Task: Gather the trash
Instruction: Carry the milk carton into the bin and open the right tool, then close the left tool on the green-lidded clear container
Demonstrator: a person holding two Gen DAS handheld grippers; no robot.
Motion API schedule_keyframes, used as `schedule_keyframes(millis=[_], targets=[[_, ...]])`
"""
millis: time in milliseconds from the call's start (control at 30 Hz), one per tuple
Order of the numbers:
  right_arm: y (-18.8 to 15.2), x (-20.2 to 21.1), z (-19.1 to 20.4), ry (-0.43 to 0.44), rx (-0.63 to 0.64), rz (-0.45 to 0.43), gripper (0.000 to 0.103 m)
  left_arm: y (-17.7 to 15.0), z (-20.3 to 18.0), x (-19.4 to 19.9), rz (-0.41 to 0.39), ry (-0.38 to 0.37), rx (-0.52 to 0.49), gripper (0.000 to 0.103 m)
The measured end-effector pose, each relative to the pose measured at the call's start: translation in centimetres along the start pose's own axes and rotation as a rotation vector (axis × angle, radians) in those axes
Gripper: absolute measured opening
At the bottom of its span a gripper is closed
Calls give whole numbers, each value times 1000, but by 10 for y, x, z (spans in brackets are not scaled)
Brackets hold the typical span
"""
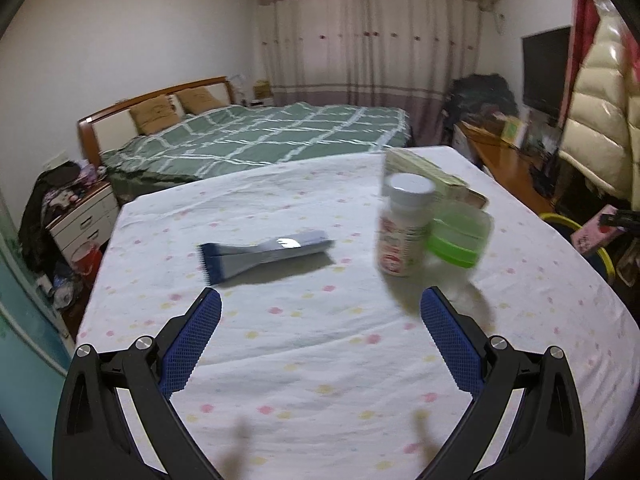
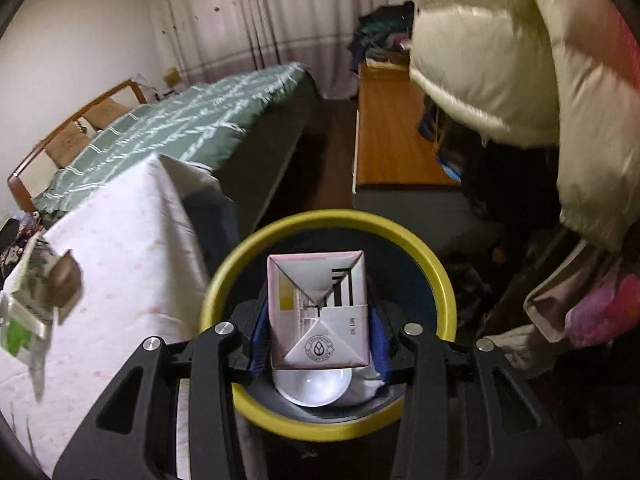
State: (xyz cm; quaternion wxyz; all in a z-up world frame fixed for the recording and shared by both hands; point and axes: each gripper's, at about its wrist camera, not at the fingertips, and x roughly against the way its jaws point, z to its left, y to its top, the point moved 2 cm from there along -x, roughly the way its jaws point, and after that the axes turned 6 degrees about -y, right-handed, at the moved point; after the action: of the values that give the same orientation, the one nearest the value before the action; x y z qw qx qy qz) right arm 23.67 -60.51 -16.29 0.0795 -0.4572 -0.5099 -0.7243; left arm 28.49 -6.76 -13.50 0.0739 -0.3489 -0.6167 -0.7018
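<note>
A: Right gripper [image 2: 318,334], right wrist view: clenched on a pink-and-white drink carton [image 2: 318,312], blue pads pressed to its 2 side walls. Carton poised directly above the yellow-rimmed trash bin [image 2: 446,280].

B: Contents of the bin?

A: A white bowl-shaped item [image 2: 314,390] and crumpled white material beside it, partly hidden by the carton. Dark liner inside the rim.

B: Writing on the carton?

A: A round leaf emblem on the folded flap; a small printed code, apparently "861 03", not certain. Remaining print too small to read.

B: Left gripper [image 1: 320,312], left wrist view?

A: Released, fingers spread wide, nothing between them. Hovering over the table [image 1: 320,360], covered with a white cloth dotted pink and yellow.

B: Items on the cloth?

A: A flattened blue-and-silver pouch [image 1: 264,254] lying left of centre. To the right, an upright white bottle [image 1: 402,228] with a white cap and a red-printed label, blurred beyond reading. Just beside it, apparently touching, a clear plastic cup with a green lid [image 1: 460,236] lying on its side. Behind both, a green-and-white carton box [image 1: 428,172] with an open brown flap.

B: Surroundings?

A: Bed with a green checked quilt [image 1: 260,136] beyond the table; pink curtains [image 1: 368,40]; a cream puffer jacket [image 2: 500,60] hanging close over the bin; a wooden desk [image 2: 392,132] behind the bin.
</note>
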Motion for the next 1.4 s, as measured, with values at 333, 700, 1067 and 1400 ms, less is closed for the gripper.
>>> schedule_keyframes(millis=[333,700,1067,1400], targets=[[-11,4,-1,33,3,-21,49,17,-50,-12,42,-187,-61,98],[-16,14,-1,95,-4,-27,50,27,-77,-53,120,-291,-57,98],[-19,10,-11,115,-23,-18,50,37,-86,-80,145,-301,-43,98],[-23,3,-14,134,-24,-3,50,44,-106,-94,159,-297,-74,94]])
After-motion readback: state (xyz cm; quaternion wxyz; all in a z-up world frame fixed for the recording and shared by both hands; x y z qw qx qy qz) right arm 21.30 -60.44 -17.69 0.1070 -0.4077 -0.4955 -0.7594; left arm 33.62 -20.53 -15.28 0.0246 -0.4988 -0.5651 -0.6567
